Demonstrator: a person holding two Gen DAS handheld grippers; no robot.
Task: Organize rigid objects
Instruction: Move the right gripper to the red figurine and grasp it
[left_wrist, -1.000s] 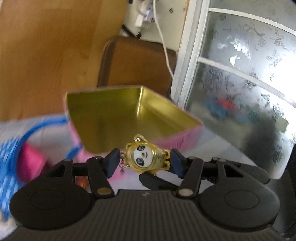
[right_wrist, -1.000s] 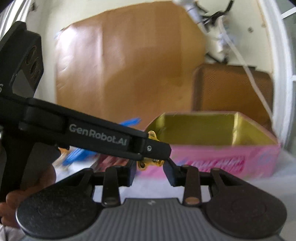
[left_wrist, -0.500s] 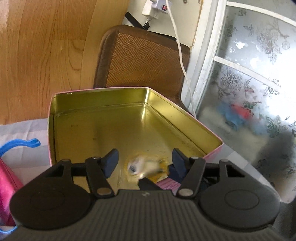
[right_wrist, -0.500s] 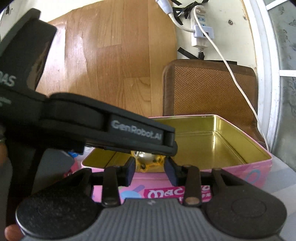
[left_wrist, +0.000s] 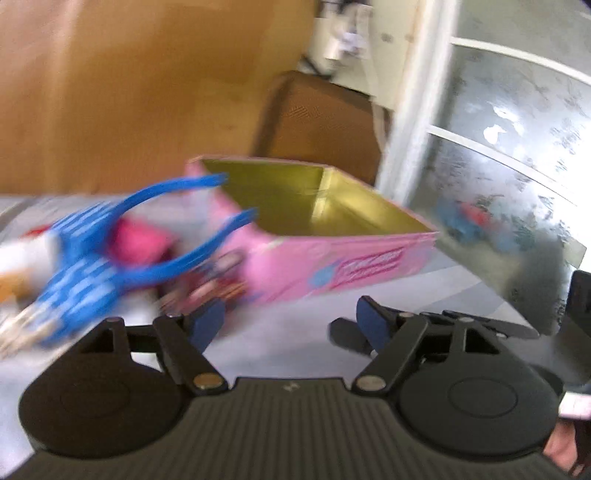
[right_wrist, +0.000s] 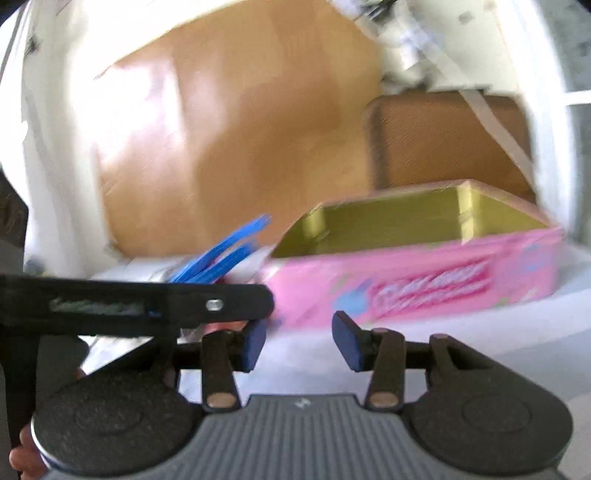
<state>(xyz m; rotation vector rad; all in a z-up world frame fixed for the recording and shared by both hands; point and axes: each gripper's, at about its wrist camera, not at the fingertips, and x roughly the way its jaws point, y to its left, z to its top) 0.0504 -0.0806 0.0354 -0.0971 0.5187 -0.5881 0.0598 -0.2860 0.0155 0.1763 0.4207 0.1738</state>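
A: Where's the tin?

B: Pink tin (left_wrist: 343, 254) sits open on the counter (left_wrist: 295, 332), gold inside, ahead of both my grippers. In the left view it's ahead and slightly right of centre; in the right view (right_wrist: 424, 284) it's ahead and to the right. Can't see its floor from this low angle, so can't tell what's in it.

A: Left gripper?

B: Left gripper (left_wrist: 291, 326) has its fingers spread wide, jaws have just been opening, nothing between them, only bare counter. Its fingers point at the tin's near wall, not touching it.

A: Right gripper?

B: Right gripper (right_wrist: 299, 341) has a moderate gap between the fingers, jaws have just been opening a little, nothing pinched. In the right view the left gripper's black arm crosses in from the left, just above my left finger.

A: Rest of the scene?

B: Blue plastic piece (left_wrist: 110, 266) with two curved prongs lies left of the tin, heavily blurred. Something bright pink (left_wrist: 136, 236) behind it, too smeared to identify. Beyond the counter: brown woven chair back (left_wrist: 317, 122), wood floor (left_wrist: 147, 92), frosted patterned glass door (left_wrist: 509, 155) on the right.
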